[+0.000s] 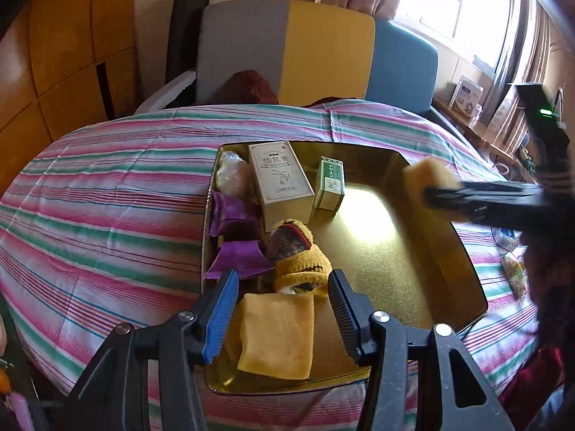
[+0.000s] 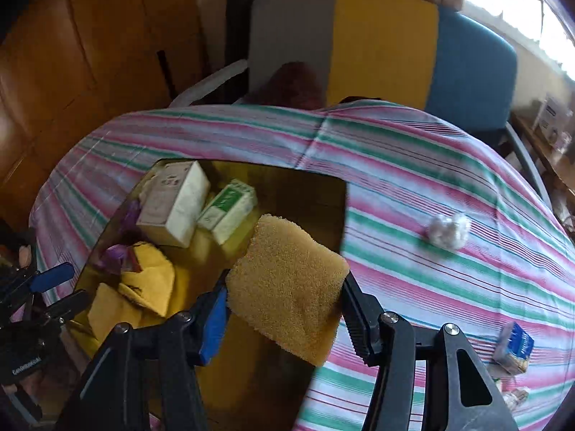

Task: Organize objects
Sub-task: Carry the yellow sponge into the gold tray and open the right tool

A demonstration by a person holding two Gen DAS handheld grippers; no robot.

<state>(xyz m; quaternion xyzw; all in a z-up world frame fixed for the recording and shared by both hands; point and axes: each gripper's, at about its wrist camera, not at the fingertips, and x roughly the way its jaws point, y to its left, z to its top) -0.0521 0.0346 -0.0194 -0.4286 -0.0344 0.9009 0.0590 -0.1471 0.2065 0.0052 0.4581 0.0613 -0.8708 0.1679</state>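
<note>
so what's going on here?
A person with two handheld grippers is sorting items into a gold tray on a striped cloth. The right gripper holds a yellow sponge over the tray's edge. The left gripper is open above another sponge piece lying in the tray, beside boxes and purple packets. A white wad sits out on the cloth.

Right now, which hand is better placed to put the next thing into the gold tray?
The right. Its tongs already grip a yellow sponge over the gold tray. The left tongs hang open and empty above another sponge already in the tray.
</note>
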